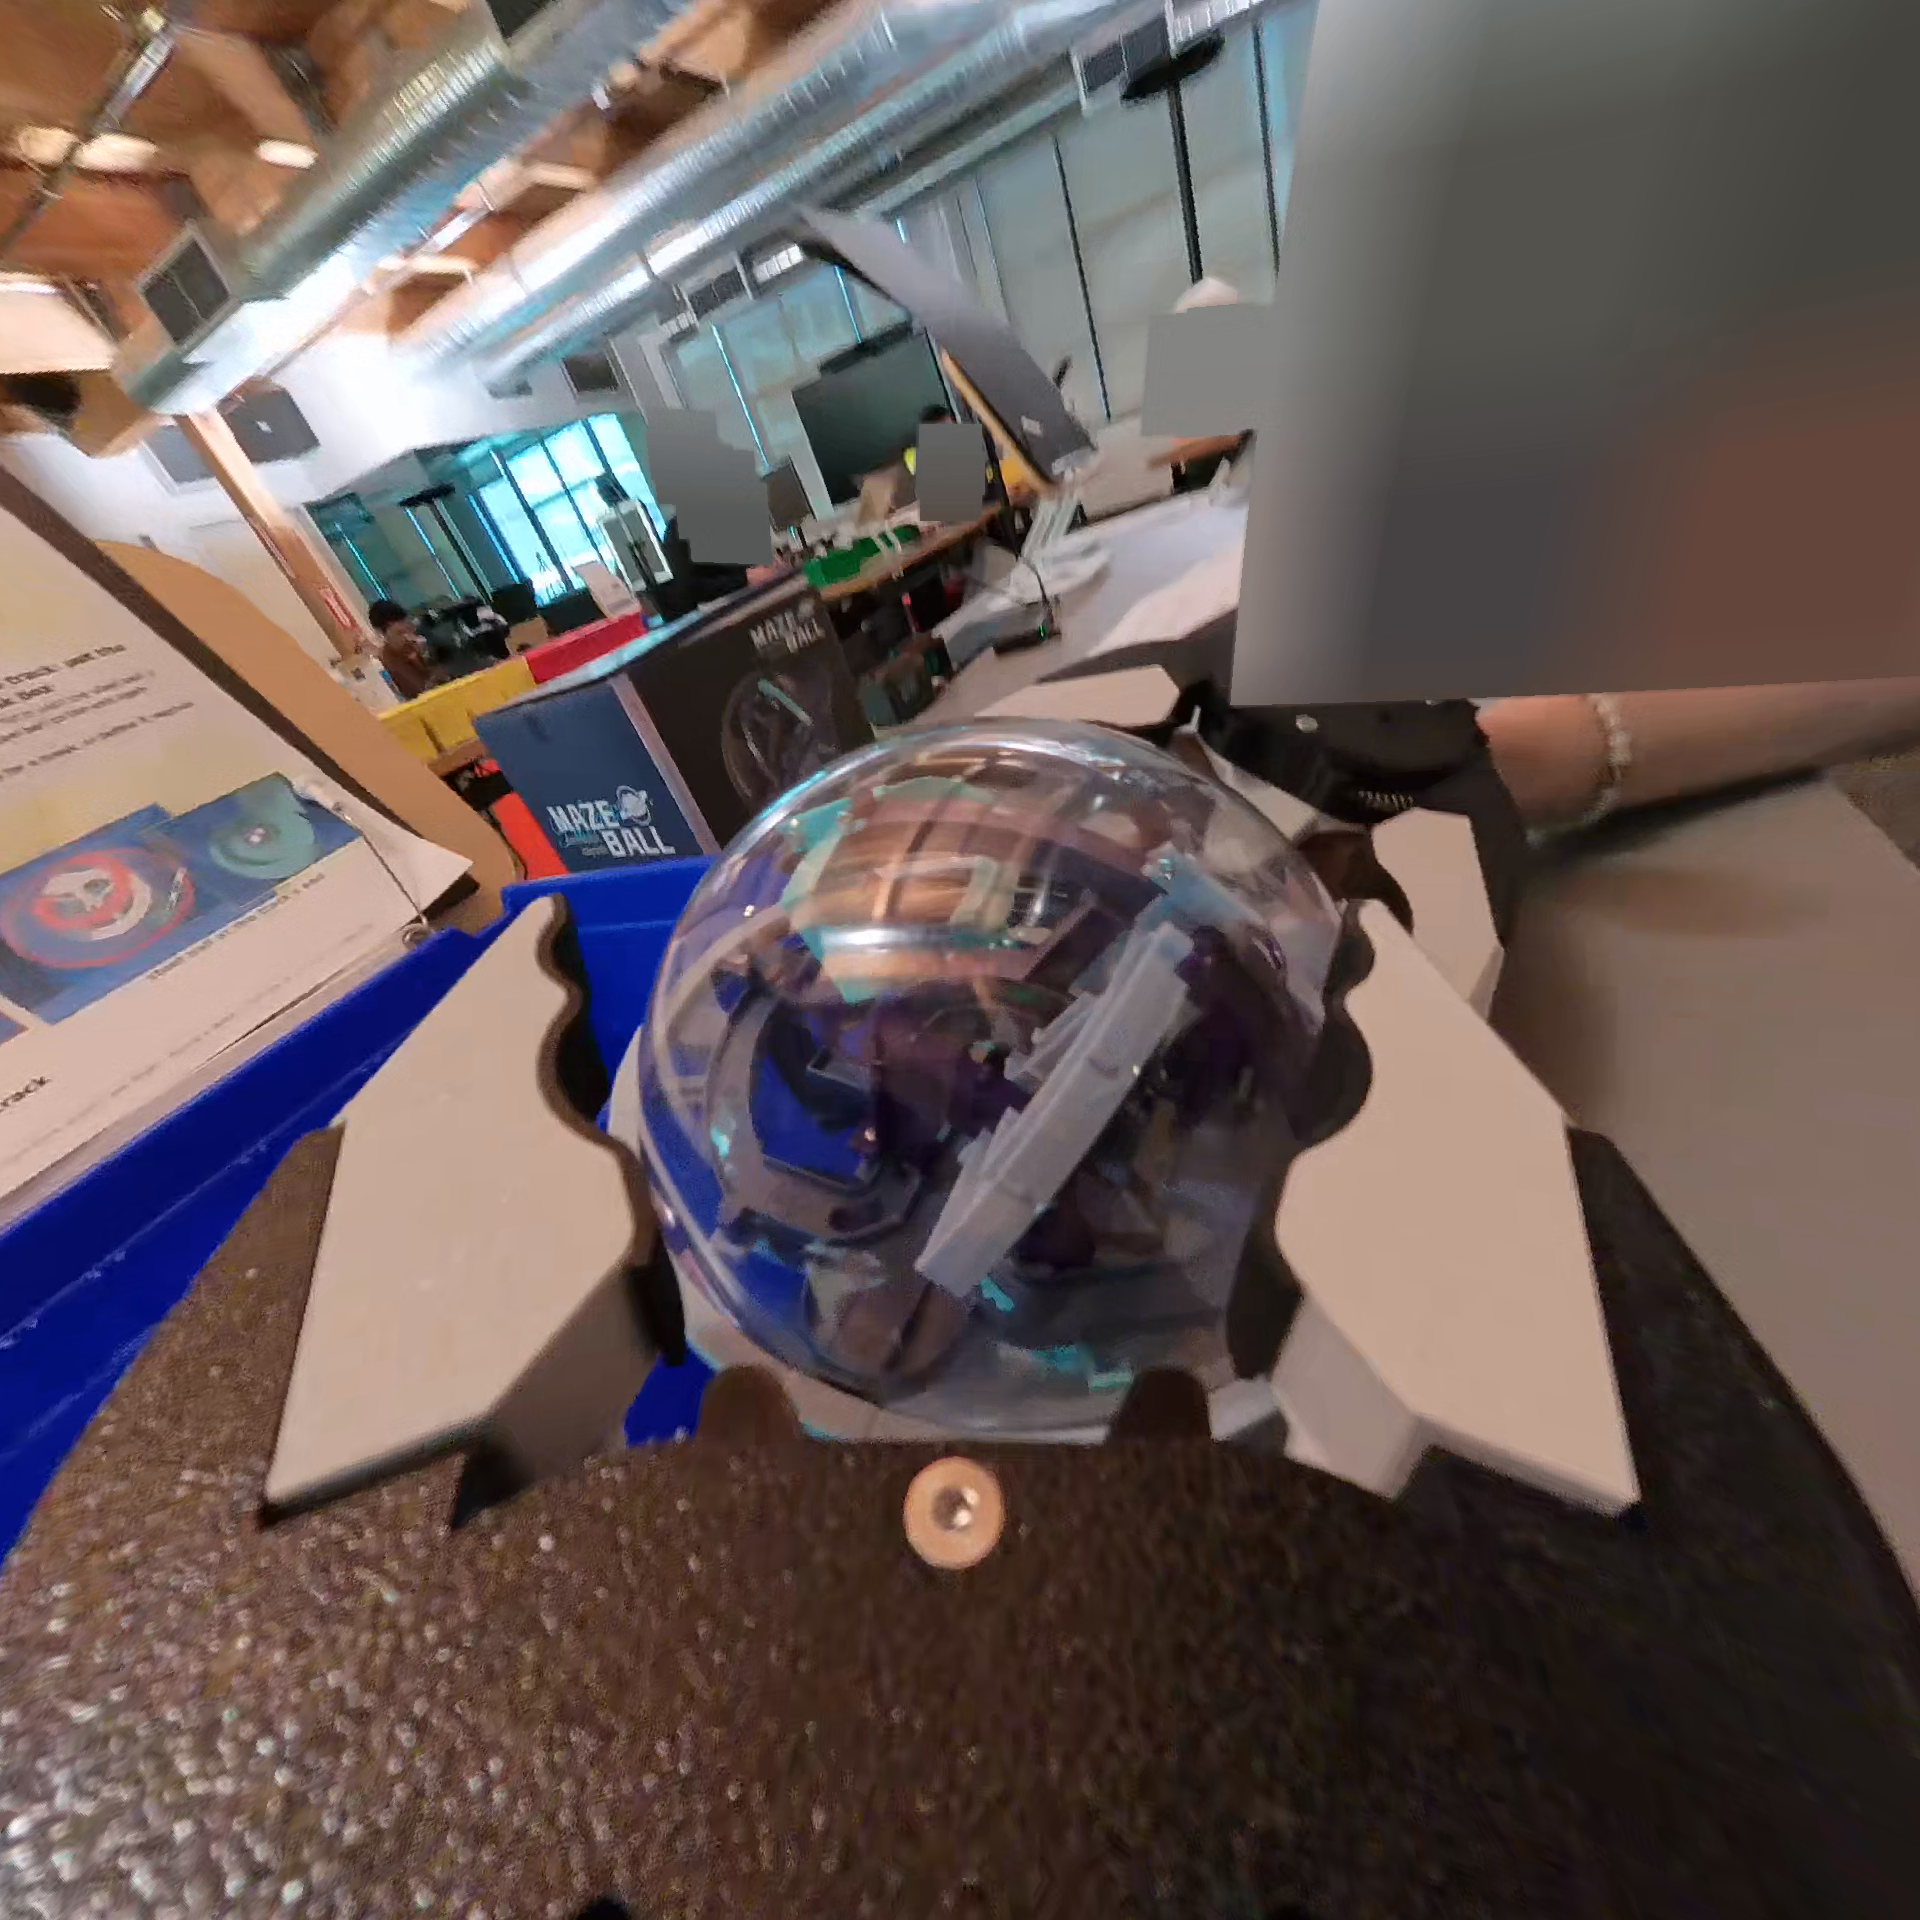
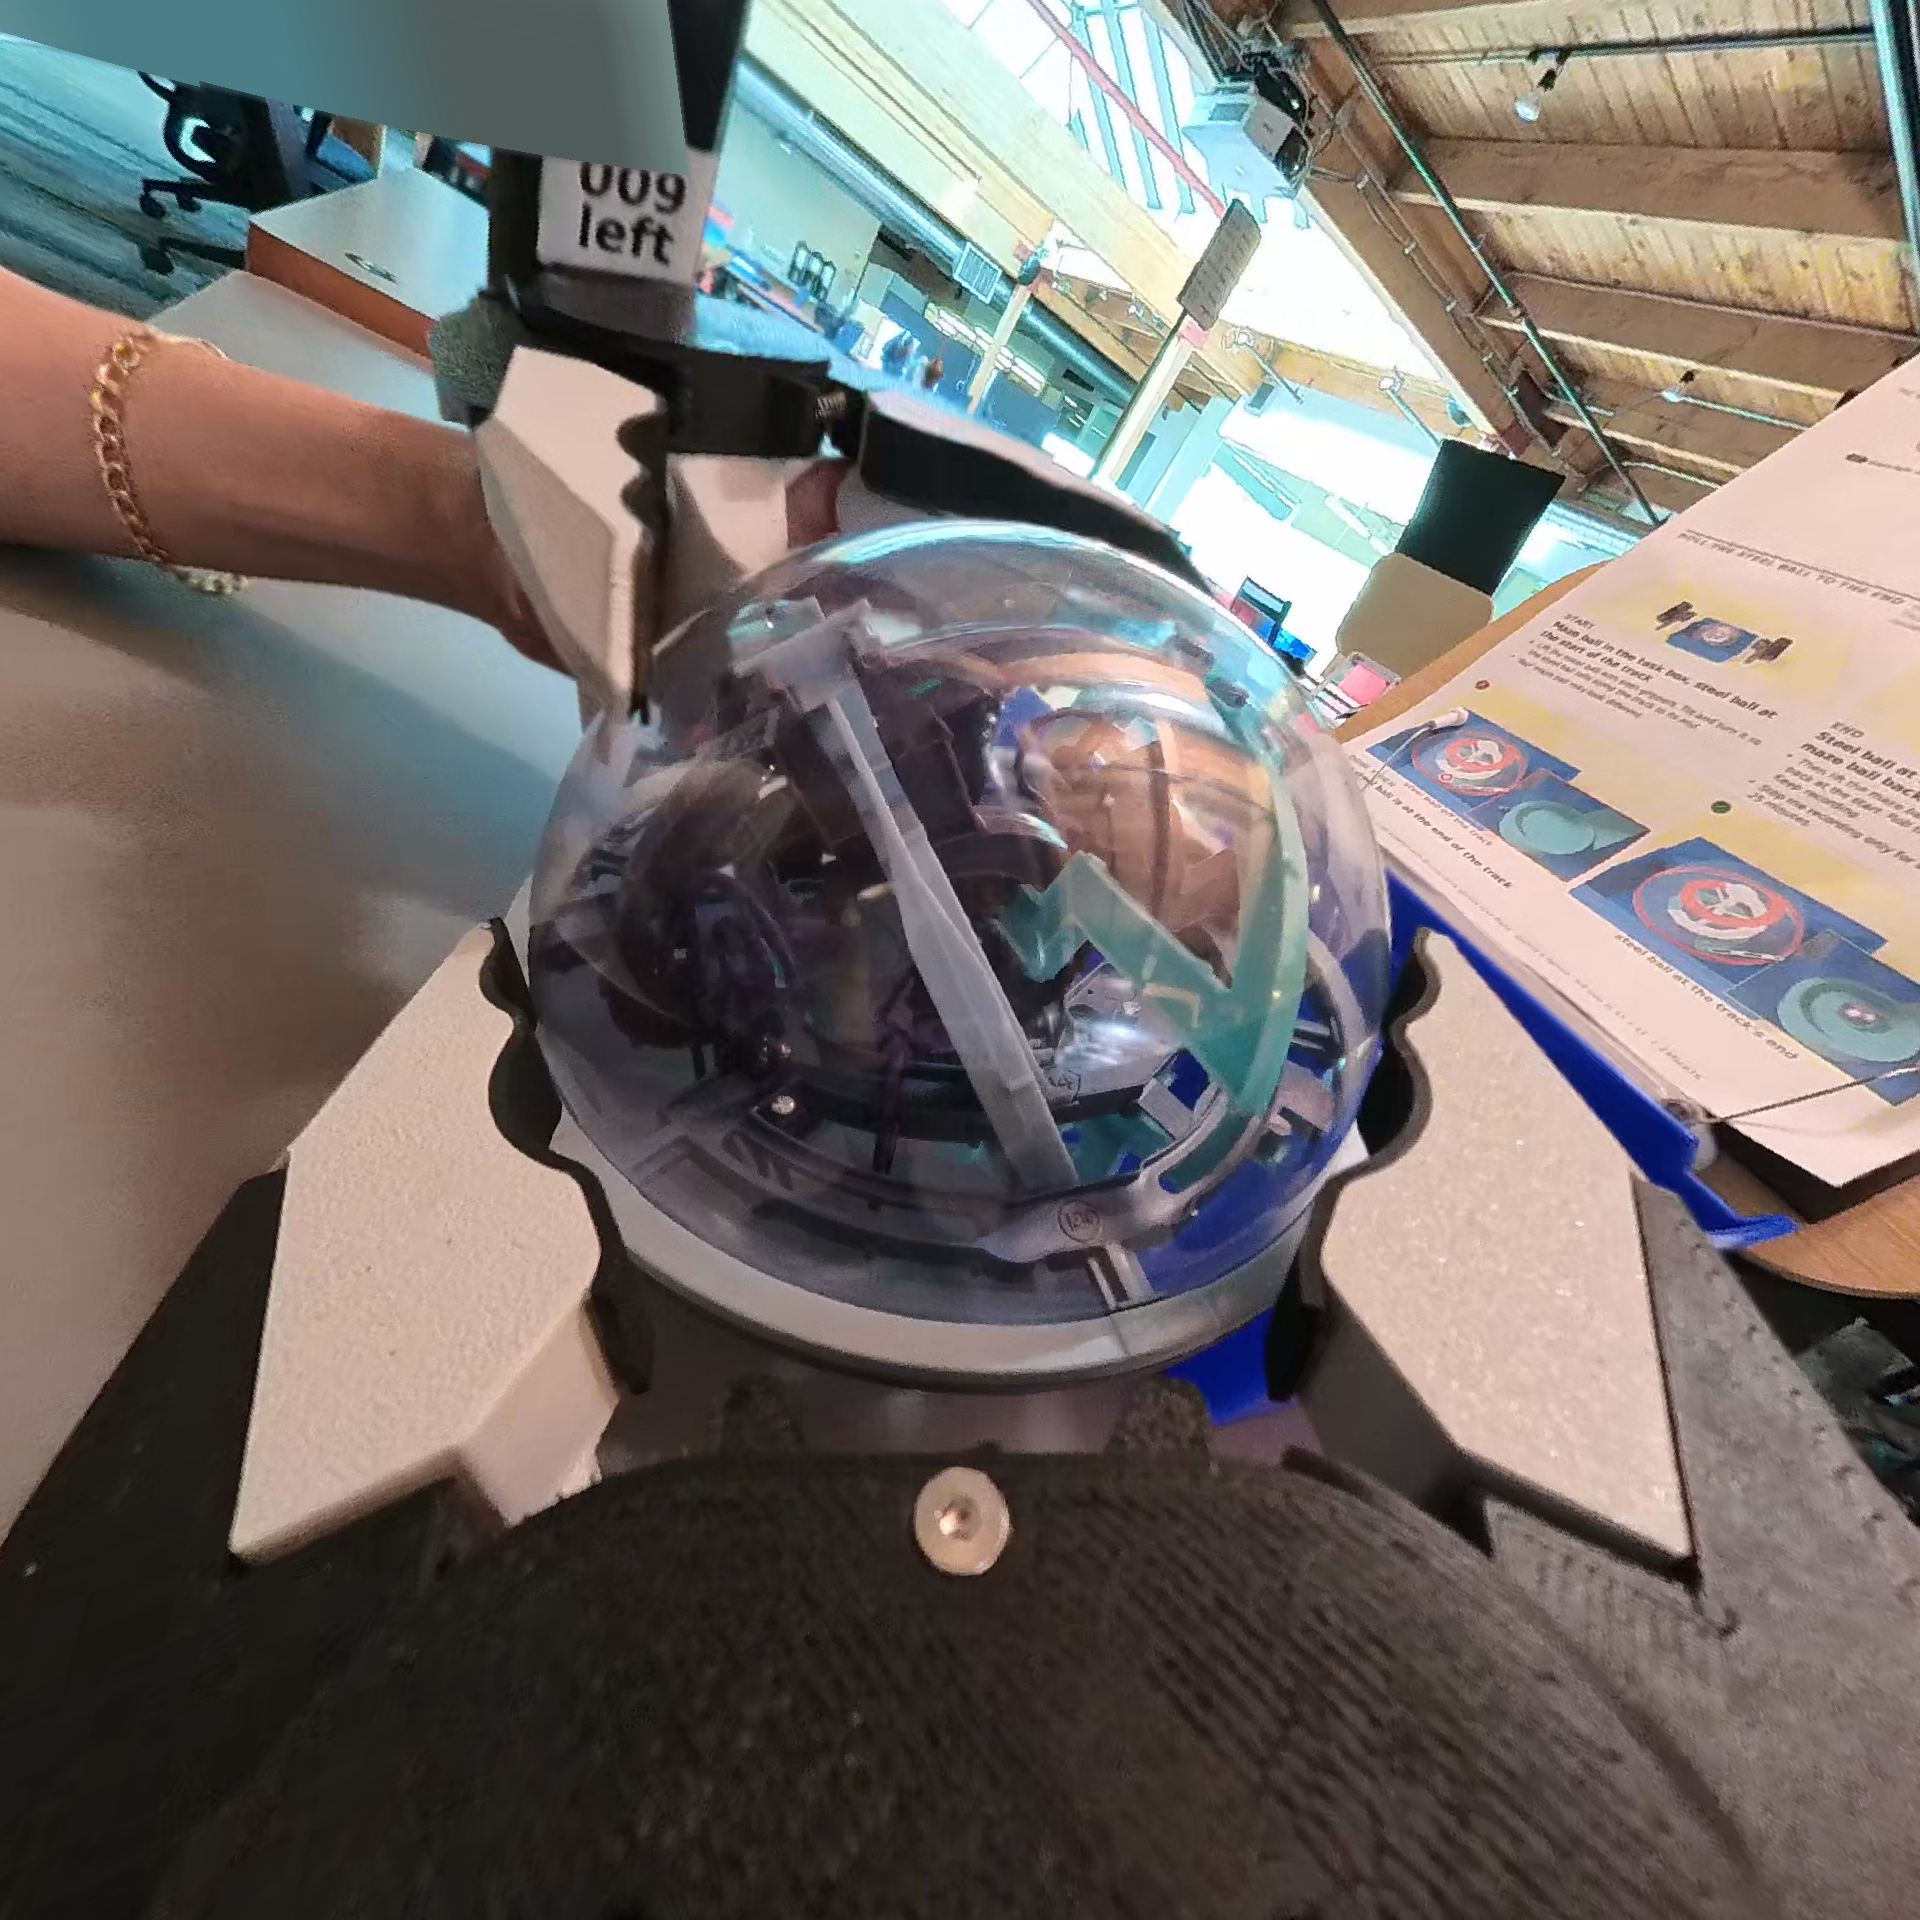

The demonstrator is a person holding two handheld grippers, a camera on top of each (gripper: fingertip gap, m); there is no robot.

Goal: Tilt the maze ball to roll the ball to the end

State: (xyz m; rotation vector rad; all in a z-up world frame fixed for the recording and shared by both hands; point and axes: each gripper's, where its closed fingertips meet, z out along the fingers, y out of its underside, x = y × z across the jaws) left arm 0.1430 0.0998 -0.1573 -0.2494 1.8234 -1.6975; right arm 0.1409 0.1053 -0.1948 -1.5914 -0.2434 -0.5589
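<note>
Clear plastic maze ball (image 1: 987, 1070) is pinched from both sides: the left gripper (image 1: 961, 1039) is clamped on one half, the right gripper (image 2: 956, 1049) on the other, over a blue bin (image 1: 208, 1195). The little ball inside can't really be made out.

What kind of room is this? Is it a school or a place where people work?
Probably a big shared office or workshop, not a school. Silver air ducts run under a wooden ceiling, people sit at long desks with dark monitors, and tall windows line the far wall.
</note>
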